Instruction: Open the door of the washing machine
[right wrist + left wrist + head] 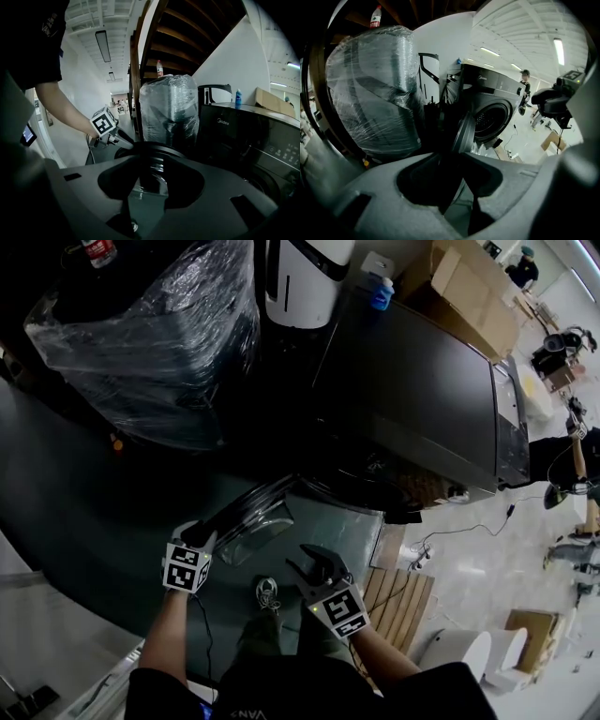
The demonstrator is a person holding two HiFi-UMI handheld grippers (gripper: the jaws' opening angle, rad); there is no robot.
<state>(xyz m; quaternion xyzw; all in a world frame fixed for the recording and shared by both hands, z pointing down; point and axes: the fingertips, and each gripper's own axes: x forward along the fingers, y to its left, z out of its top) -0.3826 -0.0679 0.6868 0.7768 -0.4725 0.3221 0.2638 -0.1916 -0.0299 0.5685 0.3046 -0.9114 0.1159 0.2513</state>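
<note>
Head view: the washing machine door [251, 521] hangs open. My left gripper [199, 532] straddles its rim with jaws apart, and my right gripper [306, 561] is spread and empty.

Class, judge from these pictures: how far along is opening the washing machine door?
Done: the door stands swung well away from the washing machine, its drum opening uncovered. In hand: the left gripper sits at the door's rim, grip unclear; the right gripper hovers open beside it. Left: perhaps only swinging it wider and letting go.
</note>
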